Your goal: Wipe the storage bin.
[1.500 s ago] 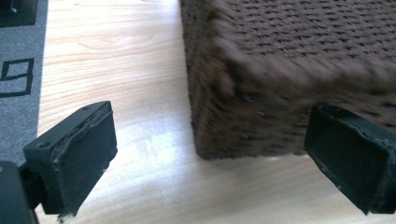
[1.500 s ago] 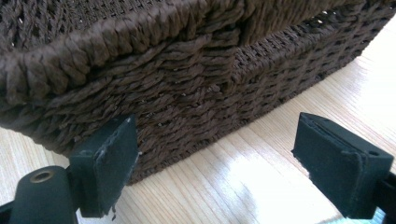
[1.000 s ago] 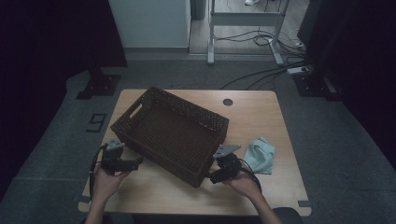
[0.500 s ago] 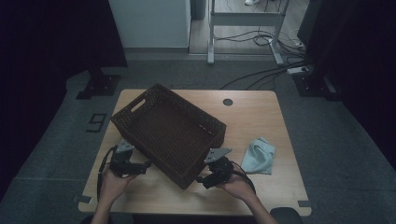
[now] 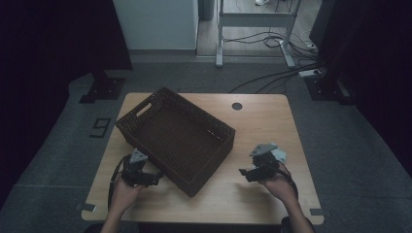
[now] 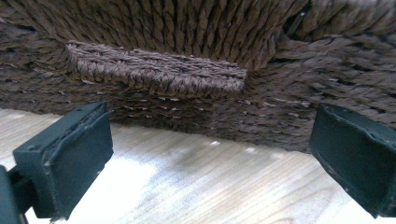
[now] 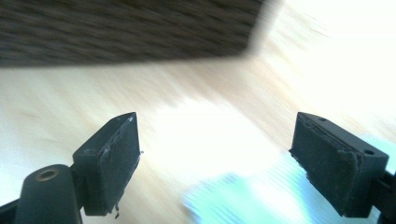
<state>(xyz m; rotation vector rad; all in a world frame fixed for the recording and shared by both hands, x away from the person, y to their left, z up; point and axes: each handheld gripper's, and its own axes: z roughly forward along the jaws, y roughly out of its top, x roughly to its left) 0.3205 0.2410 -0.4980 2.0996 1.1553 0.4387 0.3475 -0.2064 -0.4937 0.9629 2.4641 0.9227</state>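
A dark brown woven basket [image 5: 214, 162] sits askew on the middle of the wooden table [image 5: 262, 121]. My left gripper [image 5: 156, 177] lies at the basket's near-left wall. In the left gripper view the left gripper [image 6: 210, 154] has just been opening; it is open with only bare wood between the jaws, facing the woven handle [image 6: 159, 74]. My right gripper [image 5: 244, 172] is open, right of the basket's near corner. A pale blue-green cloth [image 5: 280, 155] peeks out behind it. In the blurred right gripper view the right gripper [image 7: 217, 163] hovers just above the cloth [image 7: 252, 200].
A round cable hole [image 5: 236, 106] is at the table's far edge. Bare wood lies right of and behind the basket. On the floor are a "9" marker [image 5: 99, 127], a metal stand [image 5: 252, 29] and cables [image 5: 272, 75].
The right hand went left to the basket's near corner, then swung back right over the cloth. The left hand crept closer to the basket wall. The basket stays put.
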